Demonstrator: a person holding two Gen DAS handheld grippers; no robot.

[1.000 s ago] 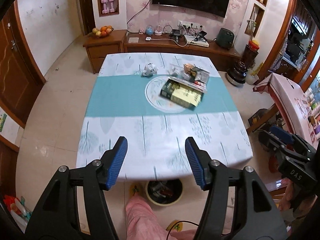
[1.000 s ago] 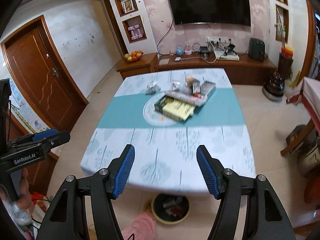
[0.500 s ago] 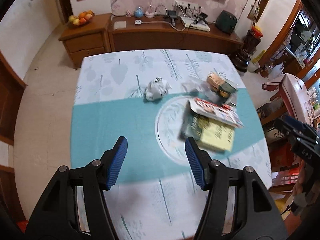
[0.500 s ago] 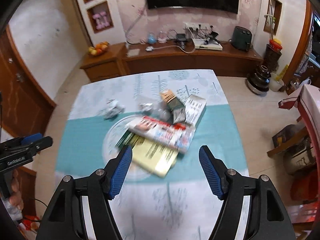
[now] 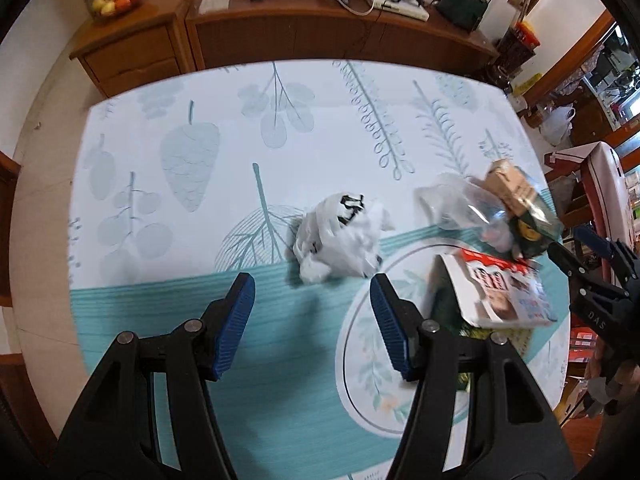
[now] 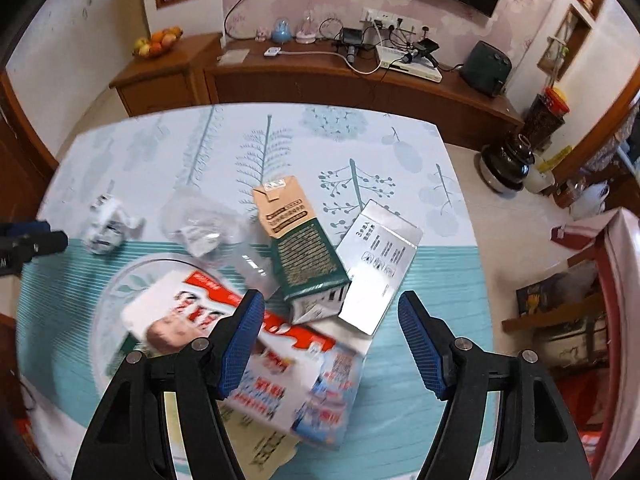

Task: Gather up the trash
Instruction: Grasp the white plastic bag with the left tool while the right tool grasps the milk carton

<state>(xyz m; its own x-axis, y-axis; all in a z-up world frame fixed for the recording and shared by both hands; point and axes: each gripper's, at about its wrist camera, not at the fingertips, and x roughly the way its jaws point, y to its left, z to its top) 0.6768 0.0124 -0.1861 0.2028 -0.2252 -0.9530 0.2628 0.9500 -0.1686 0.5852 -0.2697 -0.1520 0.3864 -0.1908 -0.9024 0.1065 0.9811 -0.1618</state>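
Note:
A crumpled white plastic bag point(image 5: 340, 236) lies on the table's cloth point(image 5: 240, 152), just beyond my open left gripper point(image 5: 312, 300), whose jaws hold nothing. In the right wrist view the same bag point(image 6: 106, 226) is at far left. My right gripper point(image 6: 330, 320) hangs open and empty over a pile of a green and tan carton point(image 6: 300, 248), a flattened silver box point(image 6: 376, 264), a clear crumpled wrapper point(image 6: 200, 228) and a red and white magazine point(image 6: 248, 344) on a yellow book point(image 6: 264, 448). The right gripper point(image 5: 592, 272) shows at the left view's right edge.
A wooden sideboard point(image 6: 320, 76) with cables, a fruit bowl point(image 6: 158, 42) and small devices runs behind the table. A dark floor pot point(image 6: 508, 164) and a red-draped side table point(image 6: 616, 280) stand to the right. A door point(image 6: 16, 152) is at left.
Both grippers swept forward and down from the table's near edge to low over the trash. The floor bin and the person's leg dropped out of view. The right jaws widened slightly.

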